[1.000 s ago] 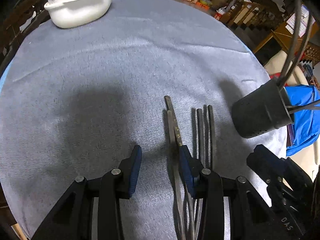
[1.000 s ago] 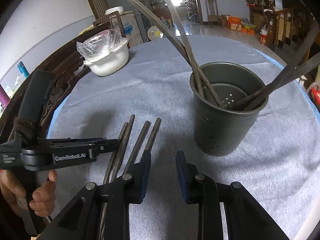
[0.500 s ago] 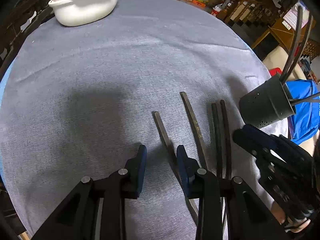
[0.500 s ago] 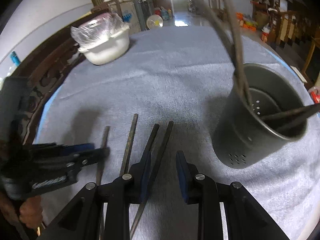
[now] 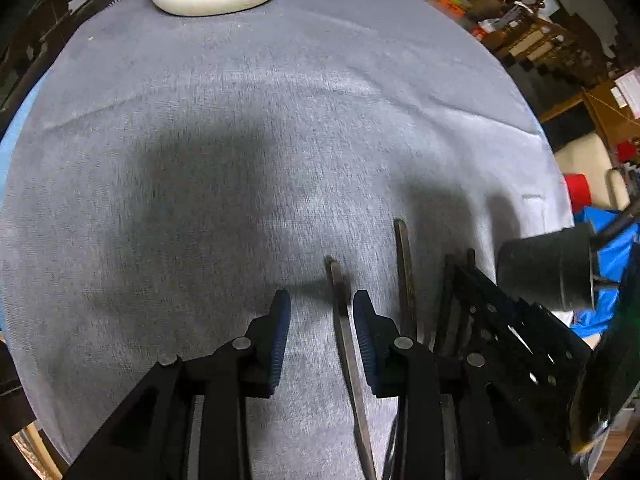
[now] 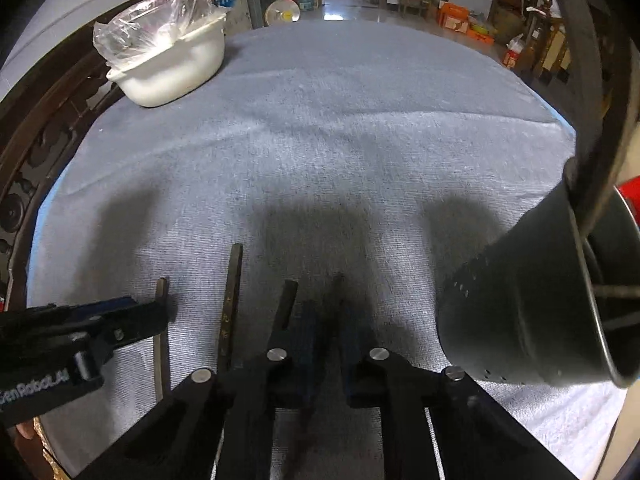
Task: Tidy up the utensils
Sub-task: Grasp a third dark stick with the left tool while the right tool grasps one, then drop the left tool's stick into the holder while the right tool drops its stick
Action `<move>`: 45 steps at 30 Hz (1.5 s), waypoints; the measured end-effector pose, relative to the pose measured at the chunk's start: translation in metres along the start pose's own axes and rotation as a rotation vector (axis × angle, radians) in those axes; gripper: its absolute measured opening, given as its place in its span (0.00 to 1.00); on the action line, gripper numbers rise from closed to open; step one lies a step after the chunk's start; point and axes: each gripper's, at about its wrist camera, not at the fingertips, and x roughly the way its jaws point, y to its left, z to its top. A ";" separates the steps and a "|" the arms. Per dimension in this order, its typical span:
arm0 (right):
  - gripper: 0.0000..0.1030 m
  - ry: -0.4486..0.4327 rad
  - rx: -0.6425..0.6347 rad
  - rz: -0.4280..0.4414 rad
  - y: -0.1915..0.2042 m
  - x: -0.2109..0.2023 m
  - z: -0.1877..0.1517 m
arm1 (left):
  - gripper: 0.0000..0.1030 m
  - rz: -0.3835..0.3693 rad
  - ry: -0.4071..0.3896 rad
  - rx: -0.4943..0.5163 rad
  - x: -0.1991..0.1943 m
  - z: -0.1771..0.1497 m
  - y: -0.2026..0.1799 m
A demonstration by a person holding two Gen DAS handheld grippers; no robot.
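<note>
On the grey tablecloth [image 5: 280, 128], the left gripper [image 5: 318, 312] stands with its fingers apart, and a flat metal utensil handle [image 5: 344, 320] lies between them, close against the inner face of the right finger [image 5: 366, 332] and clear of the left one. The right gripper [image 6: 326, 332] has its fingers narrowly set around another dark handle [image 6: 334, 304], though blur prevents confirming contact. Two further handles [image 6: 234, 296] lie on the cloth to its left, and the dark perforated utensil holder [image 6: 532, 312] stands tilted at near right, with the white bowl [image 6: 176, 68] at far left.
</note>
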 end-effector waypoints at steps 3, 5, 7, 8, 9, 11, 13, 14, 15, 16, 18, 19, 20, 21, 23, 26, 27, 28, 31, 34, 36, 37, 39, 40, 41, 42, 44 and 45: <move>0.06 -0.020 0.004 0.037 -0.003 -0.006 -0.003 | 0.09 0.033 -0.016 0.011 0.003 0.001 -0.005; 0.06 -0.062 -0.007 0.047 -0.003 -0.018 -0.007 | 0.07 0.002 -0.015 -0.010 0.003 0.000 -0.002; 0.06 -0.104 -0.022 0.070 -0.004 -0.031 -0.011 | 0.07 0.002 -0.032 -0.020 -0.001 -0.004 0.000; 0.06 -0.127 -0.028 0.092 -0.006 -0.039 -0.012 | 0.06 0.000 -0.048 -0.025 -0.006 -0.006 0.002; 0.06 -0.156 -0.033 0.109 -0.008 -0.050 -0.015 | 0.06 -0.003 -0.063 -0.028 -0.011 -0.008 0.002; 0.06 -0.211 -0.030 0.170 -0.013 -0.069 -0.017 | 0.06 -0.005 -0.107 -0.026 -0.029 -0.014 0.003; 0.06 -0.271 -0.021 0.241 -0.021 -0.089 -0.021 | 0.06 0.006 -0.164 -0.009 -0.051 -0.022 0.000; 0.06 -0.304 -0.019 0.260 -0.025 -0.099 -0.023 | 0.06 0.009 -0.194 0.003 -0.063 -0.026 -0.002; 0.06 -0.333 -0.018 0.280 -0.029 -0.108 -0.026 | 0.06 0.011 -0.226 0.015 -0.077 -0.028 -0.004; 0.06 -0.368 -0.014 0.306 -0.034 -0.119 -0.030 | 0.06 0.009 -0.252 0.025 -0.092 -0.033 -0.002; 0.06 -0.451 -0.005 0.360 -0.044 -0.141 -0.037 | 0.05 0.015 -0.319 0.049 -0.119 -0.045 -0.009; 0.06 -0.495 -0.001 0.383 -0.049 -0.153 -0.042 | 0.05 0.022 -0.350 0.061 -0.130 -0.048 -0.016; 0.06 -0.529 0.003 0.396 -0.053 -0.164 -0.046 | 0.05 0.024 -0.371 0.068 -0.138 -0.050 -0.022; 0.06 -0.562 0.010 0.404 -0.057 -0.173 -0.050 | 0.05 0.020 -0.394 0.075 -0.147 -0.056 -0.025; 0.06 -0.607 0.023 0.413 -0.064 -0.188 -0.056 | 0.05 0.011 -0.438 0.092 -0.166 -0.063 -0.035; 0.06 -0.673 0.050 0.410 -0.077 -0.210 -0.062 | 0.05 0.004 -0.500 0.122 -0.191 -0.073 -0.053; 0.06 -0.694 0.057 0.407 -0.082 -0.217 -0.063 | 0.05 -0.002 -0.524 0.134 -0.201 -0.076 -0.058; 0.06 -0.723 0.067 0.399 -0.089 -0.226 -0.063 | 0.05 -0.005 -0.540 0.140 -0.206 -0.078 -0.061; 0.06 -0.784 0.098 0.377 -0.108 -0.246 -0.062 | 0.05 -0.022 -0.594 0.160 -0.227 -0.082 -0.080; 0.06 -0.852 0.136 0.349 -0.125 -0.265 -0.056 | 0.05 -0.054 -0.640 0.181 -0.243 -0.080 -0.099; 0.06 -0.881 0.151 0.327 -0.130 -0.271 -0.048 | 0.05 -0.064 -0.668 0.202 -0.254 -0.079 -0.114; 0.06 -0.895 0.161 0.315 -0.134 -0.273 -0.044 | 0.05 -0.069 -0.677 0.211 -0.256 -0.077 -0.122; 0.06 -0.928 0.184 0.294 -0.143 -0.277 -0.037 | 0.05 -0.086 -0.692 0.233 -0.263 -0.075 -0.136; 0.06 -0.944 0.194 0.278 -0.145 -0.279 -0.034 | 0.05 -0.092 -0.698 0.243 -0.265 -0.074 -0.144; 0.06 -0.957 0.197 0.264 -0.148 -0.281 -0.031 | 0.05 -0.100 -0.704 0.253 -0.268 -0.072 -0.152; 0.06 -0.978 0.200 0.242 -0.149 -0.283 -0.028 | 0.05 -0.107 -0.709 0.262 -0.271 -0.072 -0.158; 0.06 -1.018 0.210 0.211 -0.149 -0.286 -0.021 | 0.05 -0.116 -0.724 0.279 -0.275 -0.070 -0.171; 0.06 -1.037 0.213 0.196 -0.150 -0.287 -0.018 | 0.05 -0.123 -0.730 0.283 -0.276 -0.068 -0.177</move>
